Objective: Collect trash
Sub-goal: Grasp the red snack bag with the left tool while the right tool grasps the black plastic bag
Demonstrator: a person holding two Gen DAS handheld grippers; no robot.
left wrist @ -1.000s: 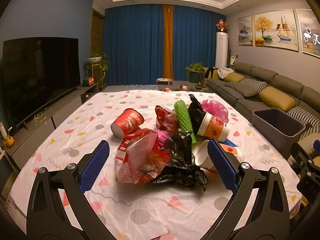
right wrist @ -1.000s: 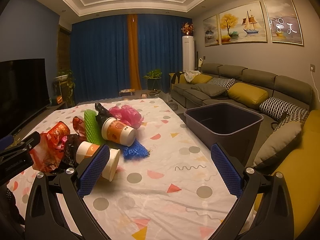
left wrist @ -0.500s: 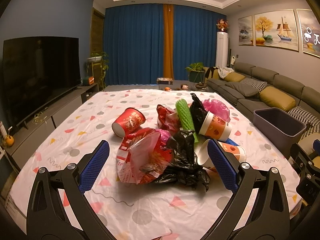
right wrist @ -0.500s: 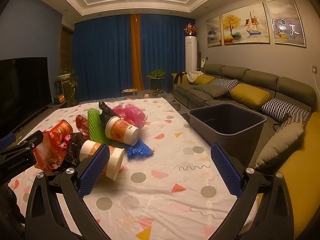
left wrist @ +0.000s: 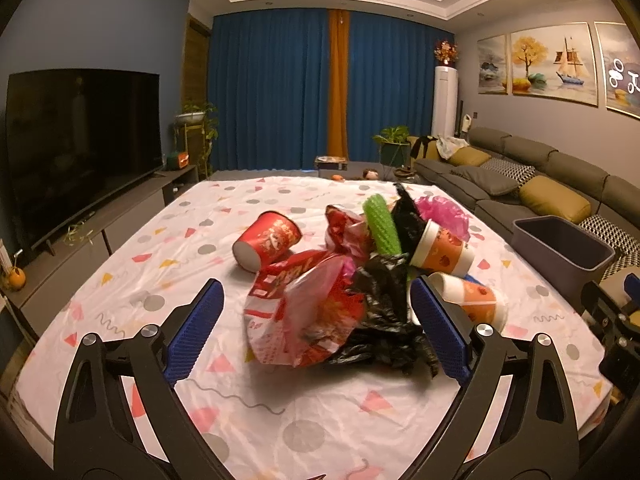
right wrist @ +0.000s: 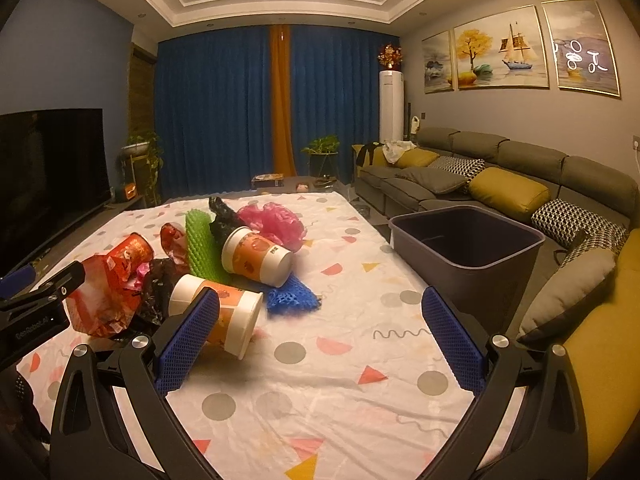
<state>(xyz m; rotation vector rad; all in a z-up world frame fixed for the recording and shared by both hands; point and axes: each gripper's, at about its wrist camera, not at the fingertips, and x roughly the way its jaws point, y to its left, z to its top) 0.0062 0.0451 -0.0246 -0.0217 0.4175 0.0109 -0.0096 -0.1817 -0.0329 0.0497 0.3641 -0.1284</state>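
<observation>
Where the left wrist view looks down the table (left wrist: pixel 132 280), its white cloth dotted with grey circles and coloured triangles, the trash pile (left wrist: pixel 352 280) sits mid-table, just beyond the left gripper (left wrist: pixel 316 320), whose blue pads are spread wide and hold nothing. Left of the pile lies a red cup (left wrist: pixel 266 246) on its side; right of it, past the table edge, stands the grey bin (left wrist: pixel 560 246). Behind the pile hang blue curtains (left wrist: pixel 280 88) — a TV (left wrist: pixel 80 148) to its left, a sofa (left wrist: pixel 540 176) to its right.

From the right wrist view, the right gripper (right wrist: pixel 320 336) is also spread and empty, over bare cloth right of the pile (right wrist: pixel 200 264). An orange cup (right wrist: pixel 220 316) lies tipped beside its left pad (right wrist: pixel 186 340). The bin (right wrist: pixel 468 248) stands right of the pile against the table's edge — sofa (right wrist: pixel 500 176) and paintings (right wrist: pixel 500 48) beyond it.
</observation>
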